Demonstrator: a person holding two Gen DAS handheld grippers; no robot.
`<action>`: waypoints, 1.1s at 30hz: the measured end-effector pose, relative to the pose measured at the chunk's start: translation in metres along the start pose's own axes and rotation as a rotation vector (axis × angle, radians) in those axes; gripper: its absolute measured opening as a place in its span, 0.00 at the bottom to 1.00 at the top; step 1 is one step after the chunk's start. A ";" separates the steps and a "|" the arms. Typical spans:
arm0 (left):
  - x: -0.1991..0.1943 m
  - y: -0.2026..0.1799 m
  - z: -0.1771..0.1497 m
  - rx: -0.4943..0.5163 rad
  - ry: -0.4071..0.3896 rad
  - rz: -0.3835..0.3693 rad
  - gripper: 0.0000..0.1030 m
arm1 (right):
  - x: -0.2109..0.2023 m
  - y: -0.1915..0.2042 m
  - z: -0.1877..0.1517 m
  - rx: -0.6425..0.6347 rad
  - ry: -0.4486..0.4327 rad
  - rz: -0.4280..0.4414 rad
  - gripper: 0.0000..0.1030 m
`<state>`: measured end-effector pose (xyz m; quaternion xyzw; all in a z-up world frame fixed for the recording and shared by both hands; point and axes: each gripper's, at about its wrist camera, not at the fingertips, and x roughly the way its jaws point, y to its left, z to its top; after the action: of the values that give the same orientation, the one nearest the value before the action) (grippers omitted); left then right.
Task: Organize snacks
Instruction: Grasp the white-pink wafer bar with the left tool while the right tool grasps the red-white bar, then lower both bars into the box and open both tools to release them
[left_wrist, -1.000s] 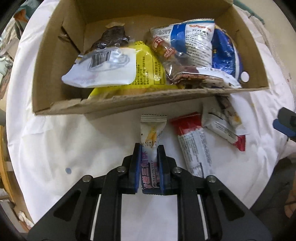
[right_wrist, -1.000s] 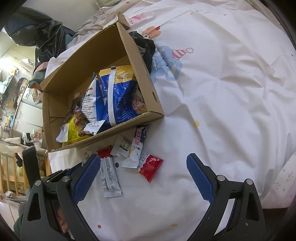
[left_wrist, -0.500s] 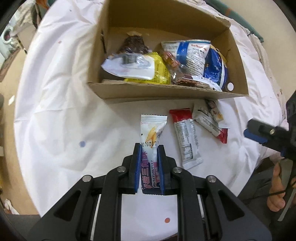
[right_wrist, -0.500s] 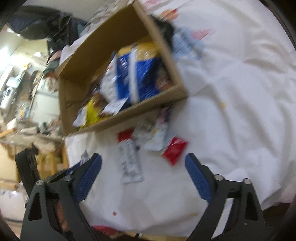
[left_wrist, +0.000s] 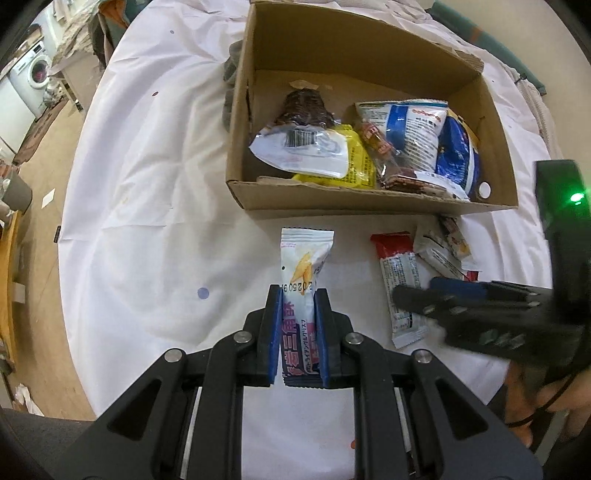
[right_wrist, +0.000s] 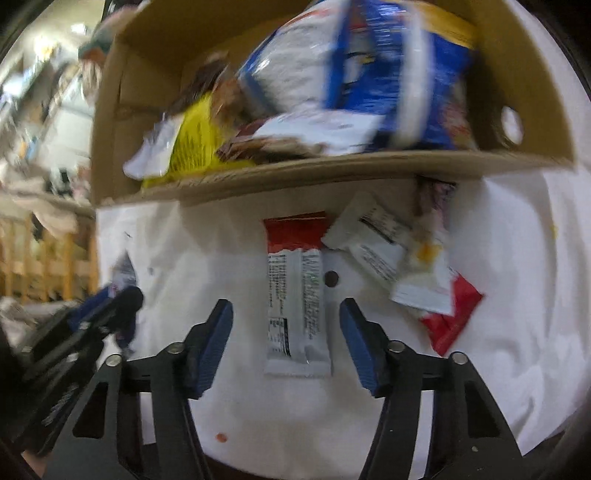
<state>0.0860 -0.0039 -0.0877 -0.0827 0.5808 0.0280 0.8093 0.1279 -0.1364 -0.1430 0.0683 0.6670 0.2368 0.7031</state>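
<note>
My left gripper (left_wrist: 298, 301) is shut on a white and purple snack bar (left_wrist: 303, 266), held above the white cloth in front of the cardboard box (left_wrist: 369, 201). The box holds several snack bags (left_wrist: 417, 136). My right gripper (right_wrist: 286, 314) is open, its fingers on either side of a red and white snack bar (right_wrist: 295, 295) lying on the cloth, apart from it. That bar (left_wrist: 400, 284) also shows in the left wrist view, partly behind the right gripper (left_wrist: 436, 295). The left gripper (right_wrist: 110, 306) shows at the left of the right wrist view.
A small heap of white and red packets (right_wrist: 417, 269) lies right of the red and white bar, against the box's front wall (right_wrist: 332, 170). The white cloth (left_wrist: 147, 184) covers the table. A washing machine (left_wrist: 31, 79) stands far left.
My left gripper has pulled back and up from the box with the bar held. My right gripper has swung down and closed in around the red and white bar.
</note>
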 end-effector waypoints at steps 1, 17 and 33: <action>0.000 0.000 0.000 -0.004 -0.001 -0.001 0.13 | 0.006 0.006 0.000 -0.024 0.016 -0.025 0.51; 0.001 0.001 -0.001 -0.022 -0.016 0.016 0.13 | -0.021 -0.003 -0.026 -0.089 -0.052 0.019 0.32; -0.032 -0.006 0.000 -0.007 -0.208 0.014 0.13 | -0.096 -0.011 -0.039 -0.129 -0.291 0.189 0.32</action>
<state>0.0763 -0.0078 -0.0566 -0.0783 0.4943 0.0441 0.8646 0.0924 -0.1952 -0.0644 0.1187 0.5324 0.3316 0.7698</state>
